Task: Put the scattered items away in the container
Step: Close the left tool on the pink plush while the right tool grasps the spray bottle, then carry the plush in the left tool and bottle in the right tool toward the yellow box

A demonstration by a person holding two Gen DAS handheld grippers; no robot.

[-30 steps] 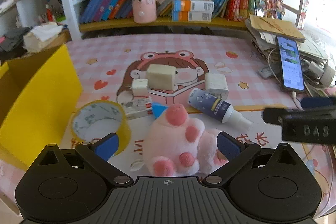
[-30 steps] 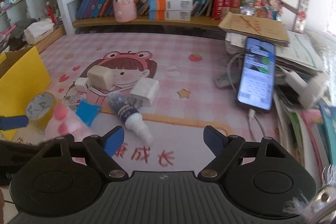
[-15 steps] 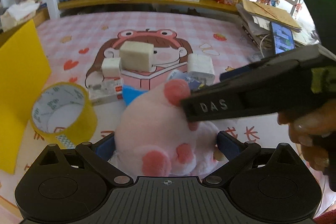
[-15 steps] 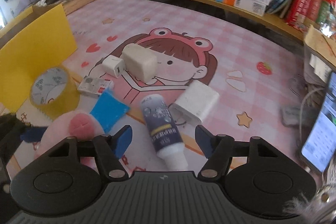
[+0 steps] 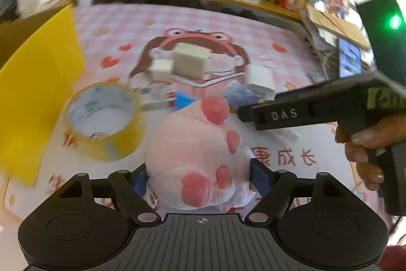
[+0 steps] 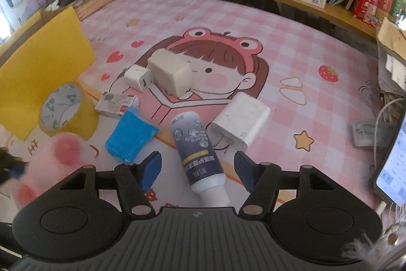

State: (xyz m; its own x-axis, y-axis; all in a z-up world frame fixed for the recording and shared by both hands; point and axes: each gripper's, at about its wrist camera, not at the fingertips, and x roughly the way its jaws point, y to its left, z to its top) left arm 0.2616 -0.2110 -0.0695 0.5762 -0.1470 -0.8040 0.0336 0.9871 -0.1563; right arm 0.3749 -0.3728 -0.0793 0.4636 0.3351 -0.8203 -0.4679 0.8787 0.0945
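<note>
Closing on two targets since a second ago: left gripper jaws now flank the plush paw, narrowing; right gripper jaws, half-wide, closing, straddle the spray bottle. Yellow container at 9 o'clock.

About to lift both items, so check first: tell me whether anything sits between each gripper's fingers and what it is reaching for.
Nothing visible blocks either. The plush paw already sits between the closing left gripper, filling the gap. The spray bottle lies between the closing right gripper, with the blue sponge just outside its left finger.
</note>
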